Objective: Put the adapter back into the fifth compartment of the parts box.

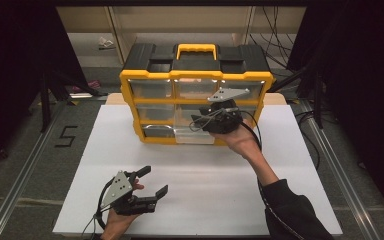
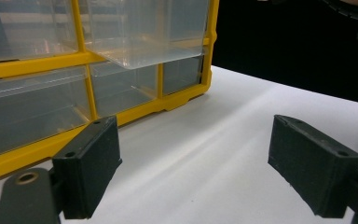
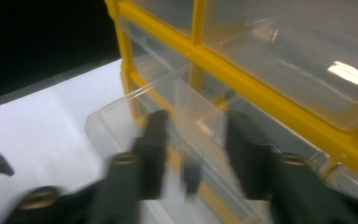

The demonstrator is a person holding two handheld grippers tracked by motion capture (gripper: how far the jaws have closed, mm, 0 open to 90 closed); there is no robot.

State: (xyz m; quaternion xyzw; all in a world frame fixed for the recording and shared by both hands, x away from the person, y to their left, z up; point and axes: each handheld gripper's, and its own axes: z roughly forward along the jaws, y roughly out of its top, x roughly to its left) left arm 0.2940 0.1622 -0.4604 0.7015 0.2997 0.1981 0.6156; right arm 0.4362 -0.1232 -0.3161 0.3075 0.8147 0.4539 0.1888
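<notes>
A yellow and black drawer cabinet (image 1: 196,76) with clear drawers stands at the back middle of the white table (image 1: 280,165). Its bottom middle drawer (image 1: 195,136) is pulled out. My right gripper (image 1: 200,121) hangs just above that drawer, in front of the cabinet face. In the right gripper view its jaws (image 3: 199,121) stand apart over the open drawer (image 3: 121,116). A small dark blurred thing (image 3: 191,175) sits between them, touching neither pad. My left gripper (image 1: 155,180) rests open near the front left, empty. The left gripper view has it (image 2: 203,158) facing the cabinet (image 2: 88,58).
The cabinet's black top carries a yellow handle (image 1: 196,50). Bare white table lies between the two grippers and along the front edge. Cables (image 1: 275,30) and dark stands flank the table, and a floor marking "5" (image 1: 66,136) lies to the left.
</notes>
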